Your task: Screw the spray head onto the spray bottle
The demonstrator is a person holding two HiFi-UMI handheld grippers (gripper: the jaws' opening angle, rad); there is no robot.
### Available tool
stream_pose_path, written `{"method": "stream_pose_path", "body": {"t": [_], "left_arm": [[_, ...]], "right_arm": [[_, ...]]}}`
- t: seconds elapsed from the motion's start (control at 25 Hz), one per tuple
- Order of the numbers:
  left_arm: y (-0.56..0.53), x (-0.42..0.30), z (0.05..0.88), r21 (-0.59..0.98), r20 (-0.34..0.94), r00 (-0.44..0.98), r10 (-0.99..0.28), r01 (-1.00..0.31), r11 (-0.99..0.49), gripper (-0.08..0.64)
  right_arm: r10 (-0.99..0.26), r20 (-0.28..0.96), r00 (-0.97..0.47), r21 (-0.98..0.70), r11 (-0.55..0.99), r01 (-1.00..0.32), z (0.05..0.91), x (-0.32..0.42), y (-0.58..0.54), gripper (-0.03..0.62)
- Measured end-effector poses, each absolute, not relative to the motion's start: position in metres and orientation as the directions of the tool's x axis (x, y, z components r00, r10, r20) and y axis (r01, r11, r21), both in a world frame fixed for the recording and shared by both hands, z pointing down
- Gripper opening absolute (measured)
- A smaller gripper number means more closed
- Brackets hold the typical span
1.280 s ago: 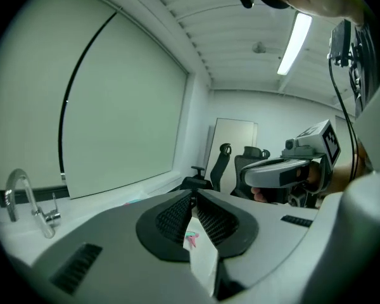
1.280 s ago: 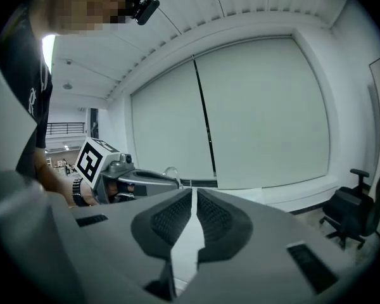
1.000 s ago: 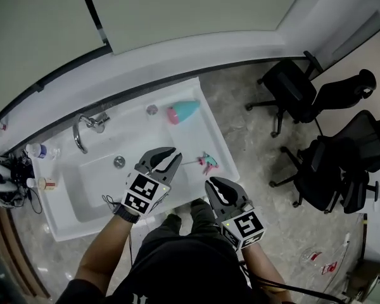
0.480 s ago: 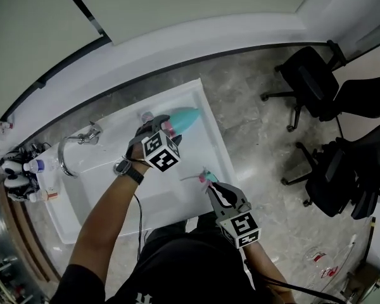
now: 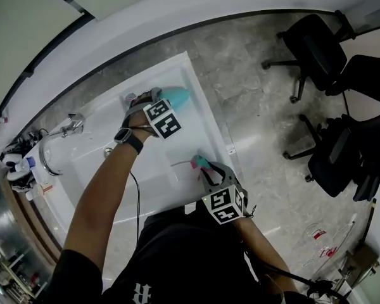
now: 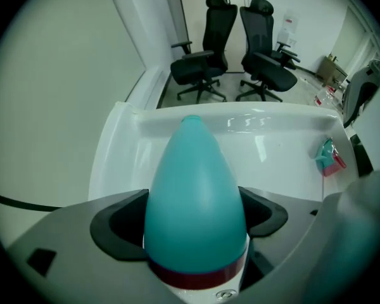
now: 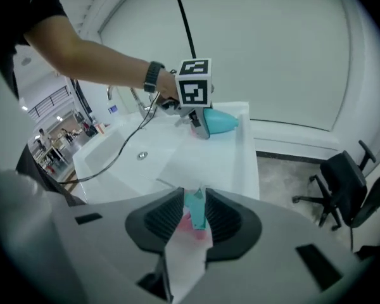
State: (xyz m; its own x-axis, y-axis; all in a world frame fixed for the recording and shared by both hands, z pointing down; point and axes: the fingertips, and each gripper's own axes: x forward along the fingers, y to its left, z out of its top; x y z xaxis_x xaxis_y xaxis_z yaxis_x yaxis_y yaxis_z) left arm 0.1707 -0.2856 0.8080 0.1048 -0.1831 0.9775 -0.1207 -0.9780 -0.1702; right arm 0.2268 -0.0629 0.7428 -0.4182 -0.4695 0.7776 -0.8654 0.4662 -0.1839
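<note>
Bottle (image 6: 194,195): smooth cone, between opening left fingers (image 6: 117,223) | spray head (image 7: 195,209) between opening right fingers (image 7: 164,219)

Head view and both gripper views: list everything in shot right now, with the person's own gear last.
spray bottle: 1, teal with a red band, lying at the sink's far right corner
spray head: 1, teal and pink, on the sink's right ledge
sink: 1, white, in front of the person
tap: 1, chrome, at the sink's left part
small bottles: a few, too small to count, left of the sink
office chairs: at least three, black, on the floor at right
cable: 1, black, running down from the left arm
wristwatch: 1, black, left wrist
left tongs: 1, grey, jaws opening, spray bottle between them
right tongs: 1, grey, jaws opening, spray head between them
</note>
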Motion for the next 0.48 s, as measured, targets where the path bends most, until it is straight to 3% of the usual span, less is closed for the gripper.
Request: {"method": "stream_pose_path", "body": {"t": [0.24, 0.48], "left_arm": [[-0.288, 0.172, 0.819, -0.117, 0.986, 0.099, -0.132, -0.146, -0.982, 0.425], [-0.289, 0.171, 0.819, -0.096, 0.985, 0.122, -0.119, -0.179, -0.979, 0.431]], "right_arm": [[-0.345, 0.859, -0.378, -0.128, 0.57, -0.812, 0.783, 0.218, -0.062, 0.131], [-0.249, 0.909, -0.333, -0.127, 0.596, -0.793, 0.801, 0.215, -0.062, 0.132]]}}
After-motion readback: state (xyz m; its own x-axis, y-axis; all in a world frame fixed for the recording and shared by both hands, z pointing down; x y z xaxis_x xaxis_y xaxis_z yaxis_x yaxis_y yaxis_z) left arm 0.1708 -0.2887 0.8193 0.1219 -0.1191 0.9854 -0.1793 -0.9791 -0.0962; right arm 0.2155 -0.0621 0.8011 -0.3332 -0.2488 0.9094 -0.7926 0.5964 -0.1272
